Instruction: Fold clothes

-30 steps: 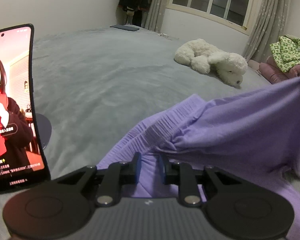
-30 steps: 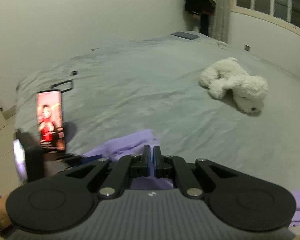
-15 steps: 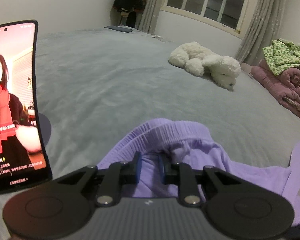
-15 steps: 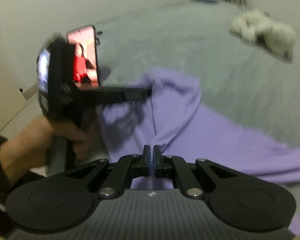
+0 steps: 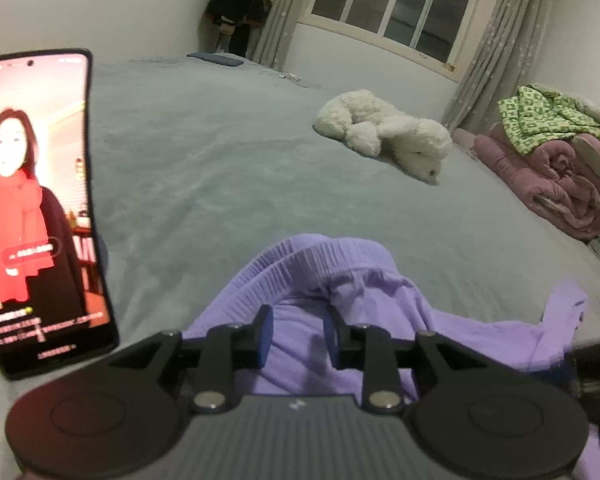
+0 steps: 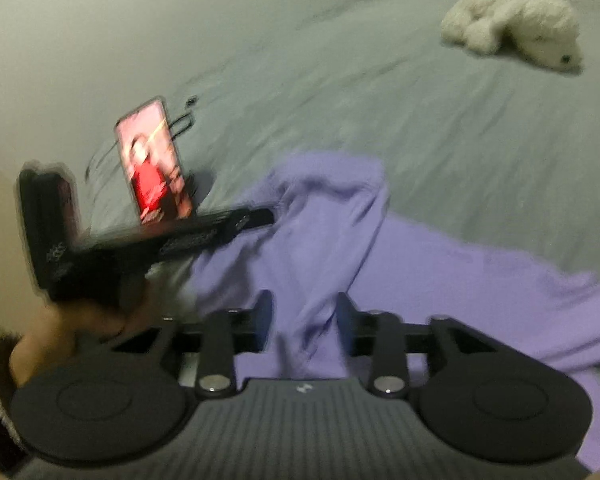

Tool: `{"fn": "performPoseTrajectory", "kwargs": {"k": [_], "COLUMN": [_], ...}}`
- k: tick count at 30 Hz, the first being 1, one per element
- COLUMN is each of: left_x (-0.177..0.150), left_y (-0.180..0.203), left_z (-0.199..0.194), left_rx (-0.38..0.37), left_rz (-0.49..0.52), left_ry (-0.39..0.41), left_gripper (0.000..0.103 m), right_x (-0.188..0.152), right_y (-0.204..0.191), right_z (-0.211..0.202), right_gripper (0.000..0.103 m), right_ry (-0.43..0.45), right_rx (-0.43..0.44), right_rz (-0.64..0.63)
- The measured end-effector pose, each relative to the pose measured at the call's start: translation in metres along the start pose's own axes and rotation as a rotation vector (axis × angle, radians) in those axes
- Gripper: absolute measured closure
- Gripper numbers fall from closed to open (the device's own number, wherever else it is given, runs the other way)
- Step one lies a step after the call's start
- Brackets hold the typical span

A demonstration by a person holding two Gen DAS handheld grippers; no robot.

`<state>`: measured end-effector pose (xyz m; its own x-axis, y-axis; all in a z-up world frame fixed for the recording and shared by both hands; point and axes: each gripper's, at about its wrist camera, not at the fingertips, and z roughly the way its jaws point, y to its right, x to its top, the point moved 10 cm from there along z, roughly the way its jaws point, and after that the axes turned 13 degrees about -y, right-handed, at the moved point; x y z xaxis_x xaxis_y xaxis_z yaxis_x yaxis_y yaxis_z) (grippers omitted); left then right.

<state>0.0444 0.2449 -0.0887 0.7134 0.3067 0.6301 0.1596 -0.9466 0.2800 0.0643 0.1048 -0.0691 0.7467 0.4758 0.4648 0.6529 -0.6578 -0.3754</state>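
A purple garment (image 5: pixel 340 272) with a ribbed waistband lies rumpled on the grey bed (image 5: pixel 220 152). My left gripper (image 5: pixel 298 332) rests low over it just behind the waistband. Its jaws are opening, with purple cloth lying between the fingers and no clear pinch. In the right wrist view the same garment (image 6: pixel 440 272) spreads to the right. My right gripper (image 6: pixel 304 320) is low over a raised fold of it. Its jaws are also opening, and the fold stands loose between the pads. The left gripper (image 6: pixel 256 216) shows there from the side, blurred, held by a hand (image 6: pixel 60 320).
A lit phone (image 5: pixel 36 208) stands upright at the left, close to the left gripper. A white plush dog (image 5: pixel 384 136) lies further back on the bed. Pink and green bedding (image 5: pixel 552 168) is piled at the right edge. A window and curtains are behind.
The right gripper sank toward the bed and its shut jaws spread apart. The garment, earlier lifted at the right, now lies draped on the bed. The left jaws stand slightly wider.
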Motion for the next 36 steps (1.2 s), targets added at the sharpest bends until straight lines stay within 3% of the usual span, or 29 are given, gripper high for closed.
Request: {"fn": "performPoseTrajectory", "kwargs": {"k": [8,14,15,16,17,26,32,36], "left_x": [-0.003,-0.004,-0.005,-0.005,-0.005,-0.006,-0.014,-0.023], "left_y": [-0.01,-0.014,-0.015,-0.015,-0.015,-0.02,-0.026,-0.037], "left_z": [-0.005,0.0,0.001,0.002,0.002,0.0,-0.019,-0.032], "left_rx": [-0.03,-0.031,-0.031,-0.029,-0.028,-0.051,-0.073,-0.129], "left_rz": [-0.019,-0.011,-0.012,-0.013,-0.014,-0.058,-0.129,-0.2], "left_ry": [-0.007,-0.018,-0.019,-0.02,-0.02,-0.02,-0.028,-0.02], "left_gripper": [0.076,0.078,0.079,0.08,0.08,0.081,0.081,0.081], "right_x": [0.039,0.058,0.06,0.06,0.061,0.052,0.039,0.033], "right_y": [0.043,0.058,0.057,0.056,0.054,-0.013,-0.057,-0.064], "right_z": [0.026,0.043,0.045,0.045,0.045,0.004,0.003,0.02], "right_gripper": [0.062,0.06,0.064,0.079,0.086,0.094,0.094,0.094], "right_ry": [0.052,0.123,0.13,0.134,0.139,0.212,0.186,0.149], "right_rx": [-0.003,0.15,0.175,0.192,0.205,0.173,0.092,0.087], "right_rz": [0.104,0.228,0.236,0.24,0.241,0.027,-0.14,-0.157]}}
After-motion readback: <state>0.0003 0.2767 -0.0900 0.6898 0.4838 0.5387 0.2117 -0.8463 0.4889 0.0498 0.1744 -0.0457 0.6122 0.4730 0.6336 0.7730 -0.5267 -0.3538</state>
